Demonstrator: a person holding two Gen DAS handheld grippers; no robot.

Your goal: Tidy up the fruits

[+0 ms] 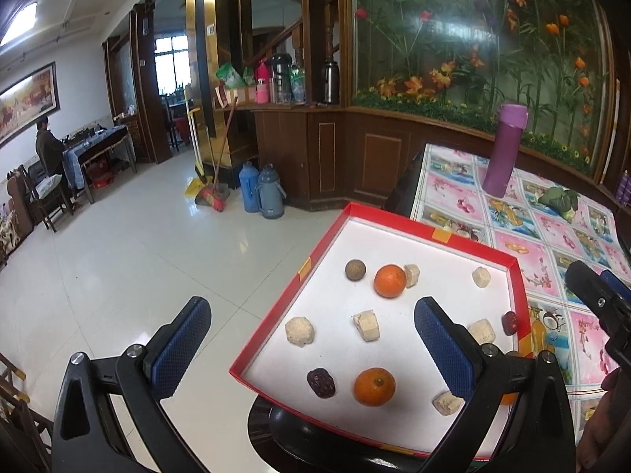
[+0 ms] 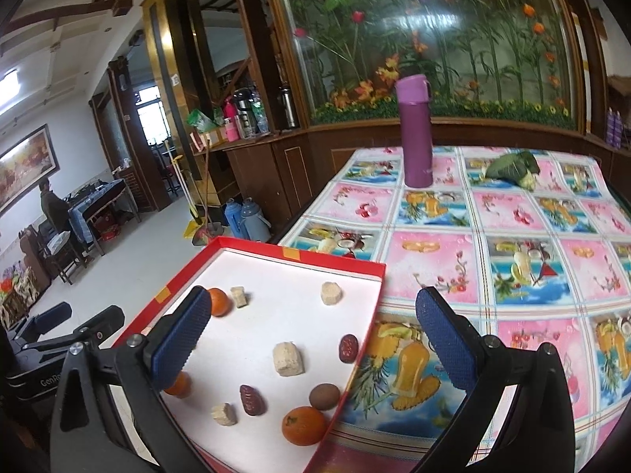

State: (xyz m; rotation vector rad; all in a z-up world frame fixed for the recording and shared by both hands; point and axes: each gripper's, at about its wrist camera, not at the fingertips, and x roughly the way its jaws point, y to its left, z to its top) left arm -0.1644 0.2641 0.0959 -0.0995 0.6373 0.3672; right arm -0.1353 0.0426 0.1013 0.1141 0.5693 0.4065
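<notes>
A red-rimmed tray (image 1: 434,232) (image 2: 335,261) with a white floor holds the fruit, scattered loose. In the left wrist view I see two oranges (image 1: 390,280) (image 1: 374,386), a brown round fruit (image 1: 355,269), two red dates (image 1: 321,382) (image 1: 509,322) and several beige blocks (image 1: 299,330). My left gripper (image 1: 311,349) hangs open above the tray's near left corner, holding nothing. My right gripper (image 2: 313,343) is open too, straddling the tray's right rim over a date (image 2: 348,348) and a beige block (image 2: 288,358). An orange (image 2: 304,425) and the brown fruit (image 2: 324,396) lie in the near right corner.
The tray overhangs the left edge of a table with a flowered cloth (image 2: 512,256) and rests partly on a black round object (image 1: 295,429). A purple flask (image 2: 416,130) and a green leafy bundle (image 2: 512,167) stand farther back. Tiled floor and thermos jugs (image 1: 260,191) lie to the left.
</notes>
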